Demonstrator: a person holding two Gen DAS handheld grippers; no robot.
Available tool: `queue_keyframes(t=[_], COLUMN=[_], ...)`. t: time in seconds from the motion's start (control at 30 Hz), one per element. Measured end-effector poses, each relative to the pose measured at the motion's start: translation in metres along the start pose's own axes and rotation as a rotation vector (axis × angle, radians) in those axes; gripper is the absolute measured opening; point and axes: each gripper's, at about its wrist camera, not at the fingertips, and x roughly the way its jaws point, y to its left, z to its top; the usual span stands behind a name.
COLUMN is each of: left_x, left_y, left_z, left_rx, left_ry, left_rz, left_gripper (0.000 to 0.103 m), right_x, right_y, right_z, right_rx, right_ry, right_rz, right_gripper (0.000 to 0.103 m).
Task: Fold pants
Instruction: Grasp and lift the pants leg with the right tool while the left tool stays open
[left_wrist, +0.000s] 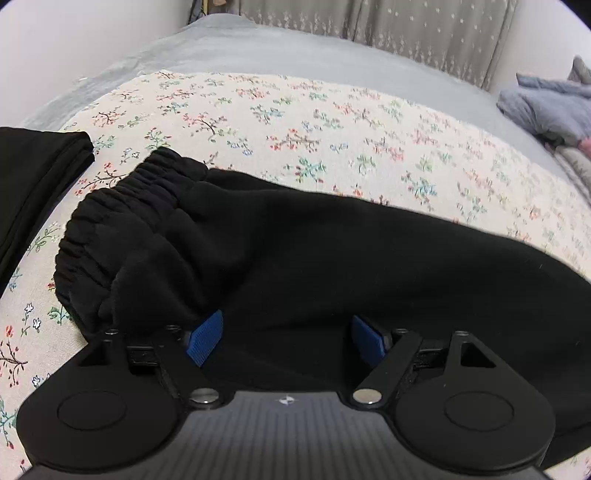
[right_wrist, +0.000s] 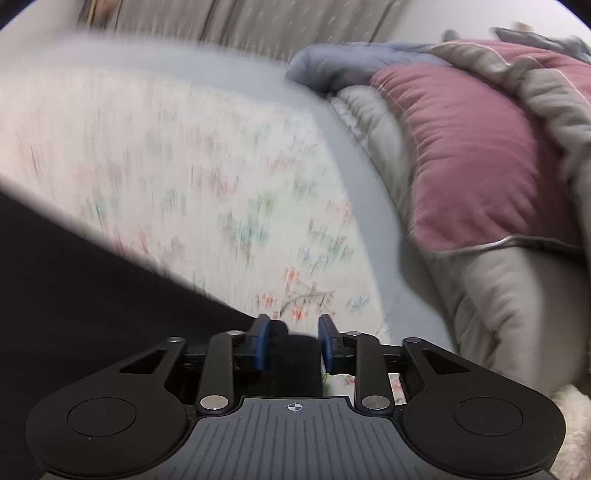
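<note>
Black pants (left_wrist: 295, 258) lie across a floral cloth (left_wrist: 295, 122) on a bed, their gathered elastic waistband (left_wrist: 122, 221) towards the left. My left gripper (left_wrist: 288, 339) hovers over the near side of the pants, open wide, with its blue pads apart and nothing pinched. In the blurred right wrist view the pants (right_wrist: 74, 295) fill the lower left. My right gripper (right_wrist: 293, 343) has a thick fold of the black fabric filling the narrow gap between its blue pads, at the pants' right end.
Another black garment (left_wrist: 33, 184) lies folded at the far left. A pink and grey quilt (right_wrist: 472, 166) is heaped on the right, with a grey-blue cloth (left_wrist: 546, 110) beside it. The floral cloth (right_wrist: 221, 184) stretches beyond the pants. Curtains hang behind the bed.
</note>
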Motion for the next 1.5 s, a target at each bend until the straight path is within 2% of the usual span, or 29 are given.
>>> queue_keyframes(t=[0.07,0.1,0.13,0.17,0.23,0.33,0.43,0.47,0.53,0.6,0.67,0.73,0.8,0.83,0.87,0.97,1.03,1.1,1.17,1.23,1.27,1.3,1.37,1.4,1.43,1.47,1.5], left_x=[-0.011,-0.018,-0.026,-0.029,-0.038,-0.039,-0.032,-0.03,-0.028,-0.033,-0.033,-0.034,-0.032,-0.031,-0.031,-0.03,-0.031,-0.031,-0.031,-0.031,-0.031,-0.03,-0.031,-0.031,-0.031,-0.031,-0.032], left_y=[0.004,0.009,0.013,0.015,0.025,0.038,0.041,0.042,0.042,0.042,0.045,0.049,0.055,0.057,0.057,0.055,0.054,0.057,0.059,0.061,0.06,0.06,0.058,0.058,0.057,0.057,0.058], left_z=[0.0,0.001,0.002,0.004,0.005,0.004,-0.003,-0.005,-0.01,-0.012,-0.011,-0.009,-0.006,-0.005,-0.005,-0.005,-0.005,-0.005,-0.005,-0.005,-0.005,-0.005,-0.005,-0.005,-0.005,-0.005,-0.006], left_rx=[-0.044,-0.066,-0.082,-0.095,-0.133,-0.189,-0.201,-0.195,-0.176,-0.158,-0.16,-0.186,-0.222,-0.235,-0.239,-0.221,-0.212,-0.216,-0.221,-0.219,-0.217,-0.215,-0.21,-0.209,-0.211,-0.212,-0.211], left_ry=[-0.032,-0.055,-0.083,-0.106,-0.133,-0.116,-0.092,-0.086,-0.09,-0.101,-0.104,-0.106,-0.104,-0.099,-0.096,-0.092,-0.088,-0.084,-0.08,-0.078,-0.078,-0.077,-0.075,-0.075,-0.076,-0.075,-0.074], left_rz=[-0.012,-0.018,-0.027,-0.036,-0.051,-0.088,-0.117,-0.118,-0.12,-0.122,-0.127,-0.144,-0.164,-0.171,-0.174,-0.171,-0.17,-0.178,-0.187,-0.19,-0.188,-0.186,-0.18,-0.176,-0.175,-0.176,-0.179], left_gripper=[0.093,0.093,0.093,0.093,0.093,0.093,0.093,0.093,0.092,0.092,0.092,0.092,0.092,0.092,0.092,0.092,0.092,0.092,0.092,0.092,0.092,0.092,0.092,0.092,0.092,0.092,0.092], right_x=[-0.023,-0.044,-0.067,-0.091,-0.136,-0.183,-0.198,-0.198,-0.194,-0.193,-0.203,-0.226,-0.24,-0.241,-0.24,-0.23,-0.223,-0.215,-0.21,-0.211,-0.213,-0.216,-0.218,-0.216,-0.214,-0.214,-0.212], right_y=[-0.005,-0.014,-0.021,-0.027,-0.019,0.04,0.105,0.124,0.156,0.174,0.196,0.221,0.242,0.251,0.26,0.285,0.298,0.307,0.307,0.306,0.309,0.314,0.33,0.339,0.345,0.345,0.342], right_z=[0.012,0.018,0.024,0.029,0.037,0.037,0.027,0.024,0.02,0.019,0.015,0.007,0.008,0.012,0.015,0.021,0.024,0.026,0.032,0.035,0.028,0.02,0.0,-0.009,-0.015,-0.015,-0.009], right_rx=[-0.007,0.048,0.107,0.165,0.183,0.007,-0.139,-0.18,-0.247,-0.265,-0.315,-0.392,-0.409,-0.409,-0.42,-0.491,-0.519,-0.541,-0.49,-0.456,-0.482,-0.527,-0.65,-0.706,-0.738,-0.745,-0.713], right_ry=[-0.034,-0.094,-0.146,-0.195,-0.263,-0.329,-0.333,-0.326,-0.299,-0.291,-0.304,-0.391,-0.422,-0.425,-0.418,-0.389,-0.368,-0.348,-0.33,-0.359,-0.394,-0.431,-0.456,-0.476,-0.506,-0.499,-0.459], right_rz=[-0.077,-0.109,-0.106,-0.067,0.103,0.267,0.375,0.401,0.418,0.436,0.466,0.466,0.456,0.457,0.475,0.501,0.485,0.456,0.445,0.373,0.333,0.316,0.302,0.262,0.222,0.223,0.247], right_gripper=[0.037,0.04,0.04,0.04,0.044,0.048,0.047,0.043,0.043,0.031,0.025,0.024,0.024,0.024,0.03,0.03,0.03,0.025,0.019,0.018,0.021,0.031,0.043,0.042,0.039,0.024,0.002])
